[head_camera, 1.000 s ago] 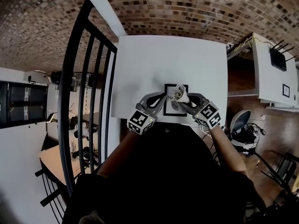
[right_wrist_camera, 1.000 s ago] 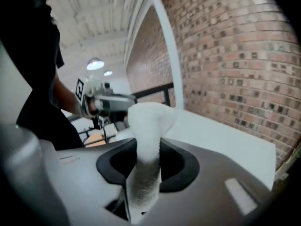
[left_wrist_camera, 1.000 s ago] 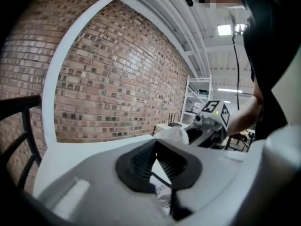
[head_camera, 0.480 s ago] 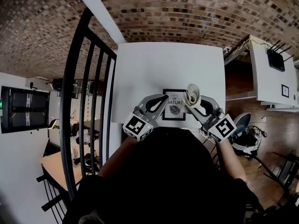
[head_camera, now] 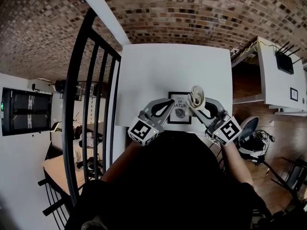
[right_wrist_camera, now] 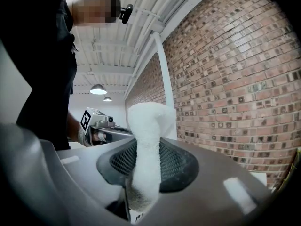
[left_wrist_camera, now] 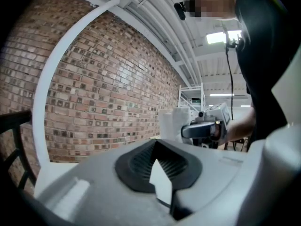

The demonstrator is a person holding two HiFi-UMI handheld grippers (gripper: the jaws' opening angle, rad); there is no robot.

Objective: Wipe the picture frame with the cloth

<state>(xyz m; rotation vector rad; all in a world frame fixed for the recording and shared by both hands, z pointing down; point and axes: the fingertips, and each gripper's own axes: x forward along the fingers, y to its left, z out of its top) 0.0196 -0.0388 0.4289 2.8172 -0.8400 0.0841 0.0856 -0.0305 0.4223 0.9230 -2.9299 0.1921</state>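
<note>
Right gripper view: cloth (right_wrist_camera: 148, 145) upright

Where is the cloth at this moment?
In the head view, the cloth is clamped in the right gripper, right of centre, at the top right corner of the picture frame on the white table.

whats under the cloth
A corner of the frame, which lies on the table. The cloth, pinched in the right claw, covers that corner, so whether they touch cannot be seen.

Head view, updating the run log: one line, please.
left gripper shut | right gripper shut on white fluffy cloth | black rectangular picture frame lying flat
</note>
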